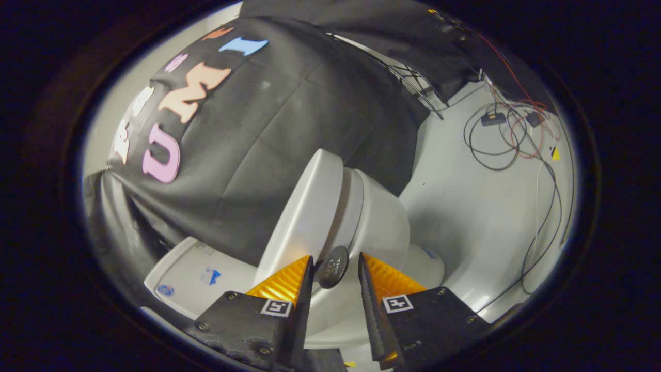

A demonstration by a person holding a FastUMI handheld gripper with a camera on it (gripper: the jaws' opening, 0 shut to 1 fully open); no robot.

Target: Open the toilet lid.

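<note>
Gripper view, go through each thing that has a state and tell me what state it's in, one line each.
toilet lid: raised partway off the seat, not fully open.
round dark handle: on the lid's edge, between the fingertips, not pressed by both.
gripper: open, fingers either side of the handle.
toilet tank: cover on.
cables: loose on the floor beyond the toilet.

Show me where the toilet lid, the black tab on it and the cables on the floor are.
toilet lid [304, 212], gripper view, its white top face.
black tab [332, 266], gripper view, its middle, between the open jaws.
cables [490, 150], gripper view, a black loop.
</note>
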